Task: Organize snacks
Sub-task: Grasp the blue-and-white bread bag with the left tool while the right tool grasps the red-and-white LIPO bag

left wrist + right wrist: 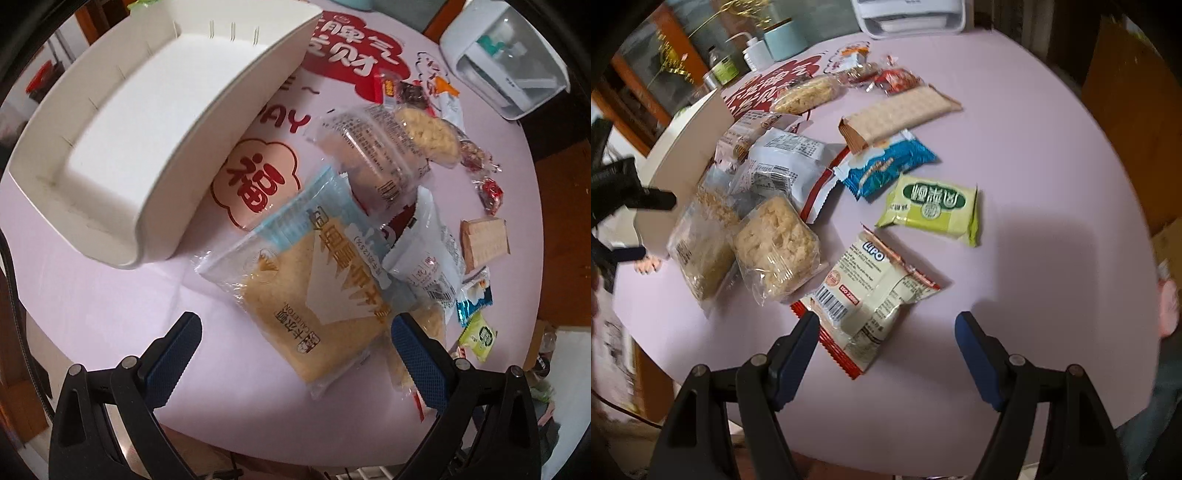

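An empty white bin stands on the pink round table, with a heap of wrapped snacks to its right. My left gripper is open, and its fingers straddle the near end of a pale blue and yellow cake pack. In the right wrist view my right gripper is open just above the table, with the cream and red LIPO pack lying at its left finger. A green pack, a blue pack and a tan cracker pack lie beyond. The bin shows at the left of the right wrist view.
A white appliance stands at the table's far edge. A red and white printed mat lies under the bin and snacks. A pump bottle and a teal pot stand at the table's back. The left gripper shows at the left edge of the right wrist view.
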A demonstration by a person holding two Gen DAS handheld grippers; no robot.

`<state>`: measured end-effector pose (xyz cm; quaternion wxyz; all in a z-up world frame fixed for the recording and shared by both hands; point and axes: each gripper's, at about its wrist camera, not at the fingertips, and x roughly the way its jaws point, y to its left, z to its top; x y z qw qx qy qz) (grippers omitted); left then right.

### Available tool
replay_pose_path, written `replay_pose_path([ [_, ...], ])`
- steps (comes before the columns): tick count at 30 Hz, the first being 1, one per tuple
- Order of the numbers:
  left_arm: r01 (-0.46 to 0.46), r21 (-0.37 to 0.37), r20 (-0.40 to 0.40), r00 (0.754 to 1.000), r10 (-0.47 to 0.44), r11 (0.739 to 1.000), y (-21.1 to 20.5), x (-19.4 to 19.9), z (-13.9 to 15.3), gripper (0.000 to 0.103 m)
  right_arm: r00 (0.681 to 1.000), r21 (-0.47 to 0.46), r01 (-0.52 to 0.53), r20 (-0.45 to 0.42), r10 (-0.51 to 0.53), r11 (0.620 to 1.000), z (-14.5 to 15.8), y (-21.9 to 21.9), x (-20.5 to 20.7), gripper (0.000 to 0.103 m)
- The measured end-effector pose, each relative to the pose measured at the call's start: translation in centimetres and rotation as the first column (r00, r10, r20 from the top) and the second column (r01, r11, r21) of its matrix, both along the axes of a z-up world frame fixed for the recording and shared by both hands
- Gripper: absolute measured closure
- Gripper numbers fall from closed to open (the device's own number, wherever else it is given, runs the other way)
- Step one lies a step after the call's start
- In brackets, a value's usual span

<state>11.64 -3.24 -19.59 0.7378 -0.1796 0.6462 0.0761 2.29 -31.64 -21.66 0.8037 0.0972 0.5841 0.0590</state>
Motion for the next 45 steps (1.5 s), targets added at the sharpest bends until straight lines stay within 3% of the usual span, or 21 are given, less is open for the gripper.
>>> replay_pose_path([
  [5,-0.012,-0.030,-0.045,0.999,0.011,0.999,-0.1,0.4,-1.6,0.001,0.999,0.067,0.038,-0.034,-0.035,0.997,-0.9,0.1,0.4,0.027],
  [15,-0.119,-0.053,-0.084,0.990,0.114,0.991,0.8,1.6,-3.6,0.001,0.999,0.024,0.042,-0.033,-0.041,0.999,-1.4,1.6,1.4,0.027],
  [24,-0.169,0.040,-0.139,0.975,0.173,0.985,-0.7,3.4,-5.3,0.001,0.999,0.005,0.030,-0.024,-0.029,1.000,-1.3,2.1,1.2,0.027],
  [29,-0.240,-0.015,-0.221,0.947,0.231,0.971,-0.7,4.2,-7.5,0.001,0.999,0.023,0.040,-0.029,-0.040,0.999,-1.3,1.9,1.3,0.027],
  [37,-0.264,0.029,-0.236,0.936,0.263,0.964,-1.5,5.4,-8.4,0.000,0.991,0.064,0.126,-0.052,-0.122,0.990,-1.3,1.2,2.0,0.027],
  [45,-0.222,0.009,-0.241,0.946,0.218,0.975,-0.6,4.6,-9.5,0.000,0.998,-0.092,0.024,-0.055,-0.029,0.995,-1.5,3.5,2.3,0.027],
])
